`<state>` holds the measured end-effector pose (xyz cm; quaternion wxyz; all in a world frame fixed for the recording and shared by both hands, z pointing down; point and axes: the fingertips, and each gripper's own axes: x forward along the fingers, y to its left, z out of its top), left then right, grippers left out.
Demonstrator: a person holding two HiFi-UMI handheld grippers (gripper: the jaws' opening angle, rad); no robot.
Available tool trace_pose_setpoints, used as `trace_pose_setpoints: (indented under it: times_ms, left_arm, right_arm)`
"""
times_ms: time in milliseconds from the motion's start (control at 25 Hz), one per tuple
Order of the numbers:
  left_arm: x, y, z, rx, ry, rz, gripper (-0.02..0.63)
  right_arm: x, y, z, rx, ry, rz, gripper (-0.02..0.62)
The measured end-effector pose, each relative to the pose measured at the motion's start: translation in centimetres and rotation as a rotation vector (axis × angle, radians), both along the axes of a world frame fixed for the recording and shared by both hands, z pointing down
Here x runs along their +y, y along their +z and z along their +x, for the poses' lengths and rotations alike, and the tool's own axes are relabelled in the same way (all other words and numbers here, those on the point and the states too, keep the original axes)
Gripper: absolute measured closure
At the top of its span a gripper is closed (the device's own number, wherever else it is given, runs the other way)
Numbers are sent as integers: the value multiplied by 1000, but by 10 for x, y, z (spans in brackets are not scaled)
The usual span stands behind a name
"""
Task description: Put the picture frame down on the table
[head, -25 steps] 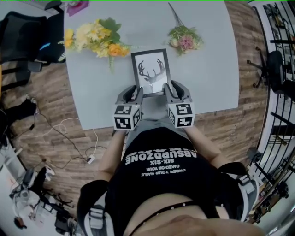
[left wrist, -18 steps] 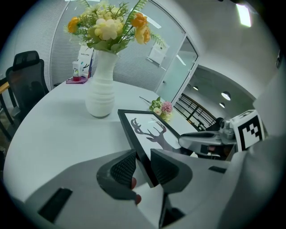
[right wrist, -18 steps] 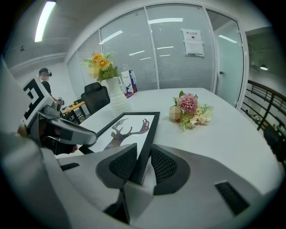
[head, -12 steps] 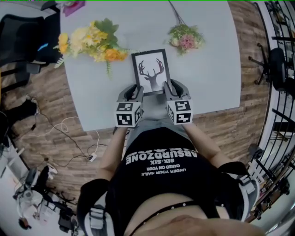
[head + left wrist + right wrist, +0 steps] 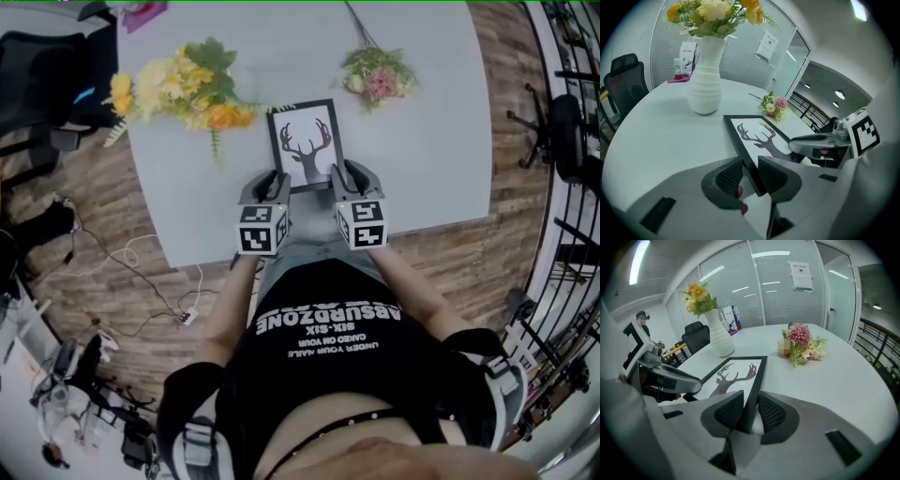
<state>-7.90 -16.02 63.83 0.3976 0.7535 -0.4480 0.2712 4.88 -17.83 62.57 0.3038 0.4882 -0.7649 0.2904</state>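
Note:
The picture frame [image 5: 305, 142] is black-edged with a deer-antler print and lies low over the grey table [image 5: 431, 159], long side pointing away from me. My left gripper [image 5: 272, 187] holds its near left edge, and my right gripper [image 5: 345, 180] holds its near right edge. In the left gripper view the frame [image 5: 759, 136] runs between the two pads, with the left gripper [image 5: 750, 176] shut on its rim. The right gripper [image 5: 750, 413] likewise clamps the rim of the frame [image 5: 740, 376]. I cannot tell whether the frame's near end touches the table.
A white vase of yellow and orange flowers [image 5: 192, 89] stands just left of the frame. A small pink bouquet [image 5: 375, 77] lies at the far right. A black chair [image 5: 37, 75] sits off the table's left side. The table's front edge runs just below the grippers.
Both grippers have crept slightly forward and closer together. The frame stays in about the same spot on the table.

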Motion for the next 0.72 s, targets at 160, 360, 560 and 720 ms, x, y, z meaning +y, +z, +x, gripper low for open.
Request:
trace_pose_setpoints:
  times_ms: [160,360,560,720]
  left_arm:
    - [0,7,0,-29,16,4,492]
    - [3,19,-1,-73,41,-3,492]
    - [1,20,1,-90,54,1,492]
    - [2,23,2,-102,61,-5,492]
  right_arm:
    - [1,8,0,7,-4,-16,486]
    - [5,19,0,22,-12,-37,488]
    - [6,26,1,37,-21,-46,494]
    - [6,31,2,40,-19,-52,497]
